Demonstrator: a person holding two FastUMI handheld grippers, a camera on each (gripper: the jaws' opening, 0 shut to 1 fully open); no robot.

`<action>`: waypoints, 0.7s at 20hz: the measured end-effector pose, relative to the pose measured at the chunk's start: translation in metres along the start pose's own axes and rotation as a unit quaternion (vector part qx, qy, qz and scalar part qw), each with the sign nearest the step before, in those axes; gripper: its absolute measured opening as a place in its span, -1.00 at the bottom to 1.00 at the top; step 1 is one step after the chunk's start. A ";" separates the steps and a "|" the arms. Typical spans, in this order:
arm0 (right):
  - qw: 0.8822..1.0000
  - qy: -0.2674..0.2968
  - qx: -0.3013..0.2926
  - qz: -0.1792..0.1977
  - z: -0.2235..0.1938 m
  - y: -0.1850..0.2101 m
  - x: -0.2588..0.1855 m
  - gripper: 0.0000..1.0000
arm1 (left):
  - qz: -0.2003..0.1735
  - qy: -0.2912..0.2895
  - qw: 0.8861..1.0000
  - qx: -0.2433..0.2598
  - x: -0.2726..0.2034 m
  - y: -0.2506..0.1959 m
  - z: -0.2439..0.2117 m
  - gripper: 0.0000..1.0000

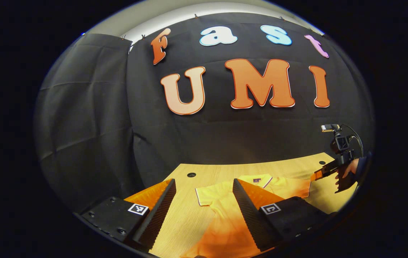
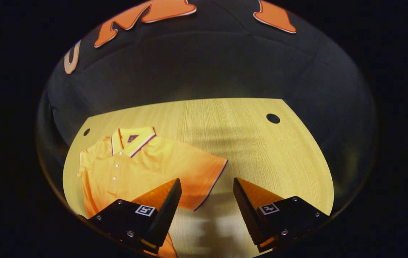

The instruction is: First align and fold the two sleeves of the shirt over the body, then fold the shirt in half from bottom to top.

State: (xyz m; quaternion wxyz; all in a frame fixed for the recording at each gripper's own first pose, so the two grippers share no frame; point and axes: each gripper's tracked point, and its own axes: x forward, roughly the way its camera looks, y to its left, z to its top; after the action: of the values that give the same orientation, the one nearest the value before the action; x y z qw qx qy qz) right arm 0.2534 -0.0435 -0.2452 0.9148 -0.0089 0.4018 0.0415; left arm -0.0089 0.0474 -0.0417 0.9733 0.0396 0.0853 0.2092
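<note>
A yellow-orange short-sleeved polo shirt (image 2: 135, 168) with a striped collar lies flat, sleeves spread, on the pale wooden table (image 2: 254, 143). Left gripper (image 1: 204, 200) and right gripper (image 2: 206, 200) hover released above it.

The shirt (image 1: 221, 215) has its hem cut off at the bottom edge in the left gripper view, and a finger (image 1: 250, 211) hides part of its chest. The far gripper (image 1: 318, 175) is too small to tell its jaws.
</note>
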 end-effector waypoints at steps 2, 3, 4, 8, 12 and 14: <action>0.999 0.034 0.002 0.009 -0.007 0.001 0.012 0.70 | 0.008 0.006 1.000 0.002 -0.001 0.003 -0.004 0.95; 0.999 0.049 0.005 0.010 -0.009 0.002 0.019 0.66 | 0.011 0.010 1.000 0.003 -0.001 0.003 -0.005 0.95; 0.998 0.063 0.005 0.011 -0.012 0.004 0.027 0.63 | 0.014 0.014 1.000 0.003 -0.001 0.004 -0.007 0.95; 0.994 0.112 0.004 0.002 -0.023 0.000 0.049 0.62 | 0.016 0.027 1.000 0.004 -0.003 0.001 -0.014 0.96; 0.989 0.149 0.014 0.002 -0.030 0.001 0.065 0.58 | 0.013 0.037 0.999 0.007 -0.002 -0.002 -0.019 0.95; 0.986 0.164 0.000 -0.001 -0.034 0.001 0.071 0.39 | 0.013 0.042 0.999 0.011 -0.002 -0.001 -0.021 0.95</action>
State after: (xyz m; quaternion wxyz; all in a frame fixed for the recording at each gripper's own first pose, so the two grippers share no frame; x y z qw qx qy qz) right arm 0.2758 -0.0397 -0.3206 0.8364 -0.0159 0.5466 0.0382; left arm -0.0137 0.0461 -0.0620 0.9656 0.0422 0.1275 0.2227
